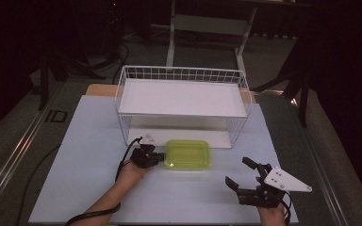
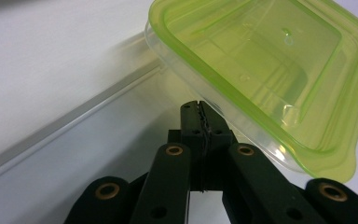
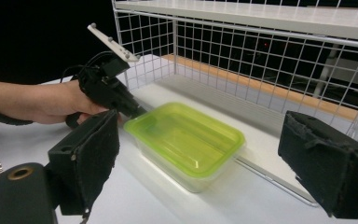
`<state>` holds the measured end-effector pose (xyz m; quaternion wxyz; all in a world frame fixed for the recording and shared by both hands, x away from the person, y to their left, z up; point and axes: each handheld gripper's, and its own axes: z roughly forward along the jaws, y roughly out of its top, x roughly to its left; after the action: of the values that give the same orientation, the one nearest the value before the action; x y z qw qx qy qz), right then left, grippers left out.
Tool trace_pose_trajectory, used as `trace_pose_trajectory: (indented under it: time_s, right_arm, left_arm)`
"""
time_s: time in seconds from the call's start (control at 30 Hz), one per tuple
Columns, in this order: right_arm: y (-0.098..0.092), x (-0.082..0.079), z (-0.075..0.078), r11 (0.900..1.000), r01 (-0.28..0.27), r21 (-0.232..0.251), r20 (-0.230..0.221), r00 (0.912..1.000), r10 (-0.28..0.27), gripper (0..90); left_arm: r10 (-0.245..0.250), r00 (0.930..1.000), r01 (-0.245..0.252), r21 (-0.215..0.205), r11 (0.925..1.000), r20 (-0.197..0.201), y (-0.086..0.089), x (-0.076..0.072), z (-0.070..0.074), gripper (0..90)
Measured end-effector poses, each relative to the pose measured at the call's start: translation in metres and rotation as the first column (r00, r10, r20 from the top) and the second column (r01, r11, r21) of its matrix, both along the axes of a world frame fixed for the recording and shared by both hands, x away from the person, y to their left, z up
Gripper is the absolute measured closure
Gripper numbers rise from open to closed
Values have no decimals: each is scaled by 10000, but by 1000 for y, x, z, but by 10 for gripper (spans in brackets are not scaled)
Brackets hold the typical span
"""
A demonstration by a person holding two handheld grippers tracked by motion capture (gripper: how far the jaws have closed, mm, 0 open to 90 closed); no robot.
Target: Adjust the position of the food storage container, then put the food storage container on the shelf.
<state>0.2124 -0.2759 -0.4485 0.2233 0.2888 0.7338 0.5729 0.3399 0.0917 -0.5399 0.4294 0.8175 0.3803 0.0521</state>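
— High view first: where is the box?
— Clear rectangular plastic food box with a translucent lime-green lid, flat on the pale grey tabletop, directly against the tip of the left gripper and just in front of the white wire shelf rack. Well apart from the right gripper, off to that gripper's left.
— State of the two, seen from above?
— Left gripper: jaws together at the box's near-left corner; whether they pinch the lid's rim cannot be told from here. Right gripper: jaws spread wide, nothing between them, a grey three-cornered plate on top.
— Left gripper view?
— Jaws pressed flat against each other, pads meeting with no gap. Box just beyond the tips and to their right, its side wall and lid rim right at them; contact looks likely, grip not certain.
— Right gripper view?
— Two black padded jaws standing far apart at the bottom corners, empty. Box ahead, between them but farther off, on the tabletop. Other hand with the left gripper at the box's far-left corner; wire rack behind.
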Motion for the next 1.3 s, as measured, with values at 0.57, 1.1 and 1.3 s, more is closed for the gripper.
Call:
trace_pose_trajectory:
  time_s: [0.57, 1.1, 1.3]
  right_arm:
    - [9, 2, -5, 9990, -291, -336, -245, 9993, 283, 123]
    - [15, 13, 3, 9971, 97, -758, -799, 9967, -158, 130]
    - [18, 28, 5, 9966, 35, -820, -1037, 9945, -120, 154]
  left_arm:
    - [527, 9962, -476, -738, 9961, 689, 52, -42, 18, 488]
    - [-153, 9772, 667, -2380, 9690, 2116, 37, -74, 64, 23]
    - [-14, 9803, 509, -2461, 9679, 1974, 25, -61, 72, 23]
